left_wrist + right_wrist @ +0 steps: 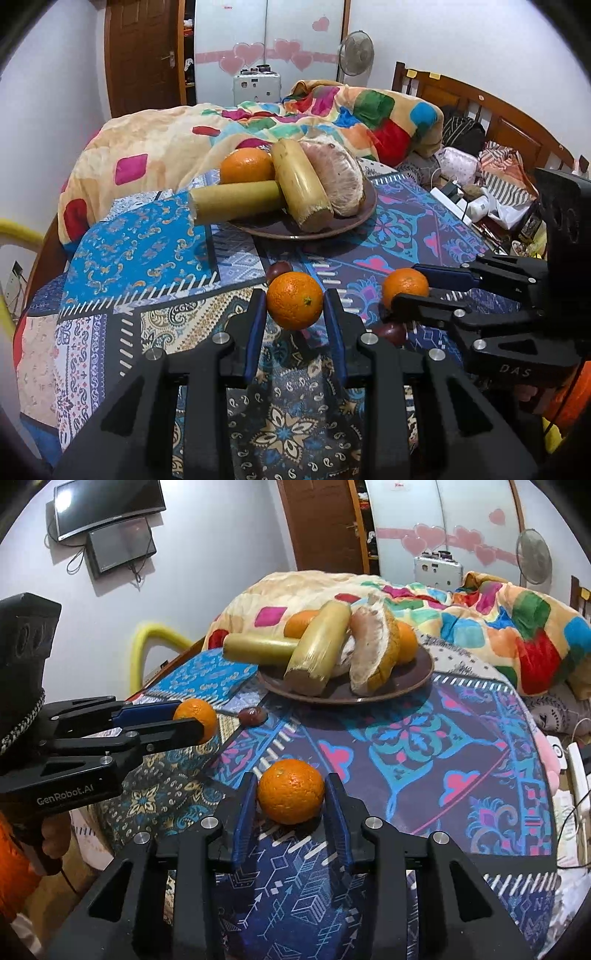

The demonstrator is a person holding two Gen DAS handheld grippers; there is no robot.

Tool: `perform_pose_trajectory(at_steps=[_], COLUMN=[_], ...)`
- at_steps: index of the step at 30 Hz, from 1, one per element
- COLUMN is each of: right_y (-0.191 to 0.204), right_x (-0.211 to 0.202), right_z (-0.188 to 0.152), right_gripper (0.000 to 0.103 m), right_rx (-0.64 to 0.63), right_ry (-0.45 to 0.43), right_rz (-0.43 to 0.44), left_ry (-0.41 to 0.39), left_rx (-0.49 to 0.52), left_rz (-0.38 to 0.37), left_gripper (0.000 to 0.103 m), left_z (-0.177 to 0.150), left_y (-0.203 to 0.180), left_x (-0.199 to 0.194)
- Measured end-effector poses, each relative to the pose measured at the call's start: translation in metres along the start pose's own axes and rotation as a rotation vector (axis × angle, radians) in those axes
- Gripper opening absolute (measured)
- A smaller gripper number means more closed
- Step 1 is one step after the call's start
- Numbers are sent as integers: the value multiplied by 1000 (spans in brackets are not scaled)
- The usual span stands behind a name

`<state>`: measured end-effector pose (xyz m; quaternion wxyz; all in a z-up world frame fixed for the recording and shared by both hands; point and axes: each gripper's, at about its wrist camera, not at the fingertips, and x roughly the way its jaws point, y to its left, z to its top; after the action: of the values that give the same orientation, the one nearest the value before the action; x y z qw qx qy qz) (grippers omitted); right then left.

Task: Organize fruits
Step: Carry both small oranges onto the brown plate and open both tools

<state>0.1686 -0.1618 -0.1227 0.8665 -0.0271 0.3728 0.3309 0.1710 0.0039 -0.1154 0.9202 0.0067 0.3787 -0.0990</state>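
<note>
My left gripper [294, 301] is shut on an orange [294, 305] and holds it above the patterned cloth; it also shows in the right wrist view [192, 718]. My right gripper [290, 788] is shut on a second orange [290, 791], seen from the left wrist view too [405, 287]. A brown plate [347, 221] farther back holds an orange [246, 165], two yellowish sugarcane pieces [300, 184] and a peeled pomelo [334, 176]. Two small dark red fruits lie on the cloth, one [279, 268] behind the left orange, one [391, 332] under the right gripper.
The surface is a bed covered with a patterned cloth [147, 258]. A colourful quilt [155, 155] is heaped behind the plate. A wooden headboard [480, 110], bags and chargers [476, 206] lie at the right. A fan [356, 48] and door [144, 55] stand at the back.
</note>
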Motion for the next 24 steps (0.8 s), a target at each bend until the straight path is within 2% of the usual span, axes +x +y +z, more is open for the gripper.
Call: perform_pose_trajectory(at_steps=[8,14,19,24], right_y=[-9,-30,-56,-74], right_x=[-10,-9,-1,14], right_z=[29,47,61,74], right_gripper=[34,34,34,34], right_rx=[-13,7,29,45], right_ry=[-74,-114,-111,-91], right_rz=[-52,-105,-180,-206], left_ry=[-35,-47,-22,-6], left_rx=[-6,17,12,37], left_rz=[2,19,27,26], left_gripper=[31,31,31,31], left_z=[25,43,54,58], left_y=[5,8,17,14], left_x=[7,20,40,55])
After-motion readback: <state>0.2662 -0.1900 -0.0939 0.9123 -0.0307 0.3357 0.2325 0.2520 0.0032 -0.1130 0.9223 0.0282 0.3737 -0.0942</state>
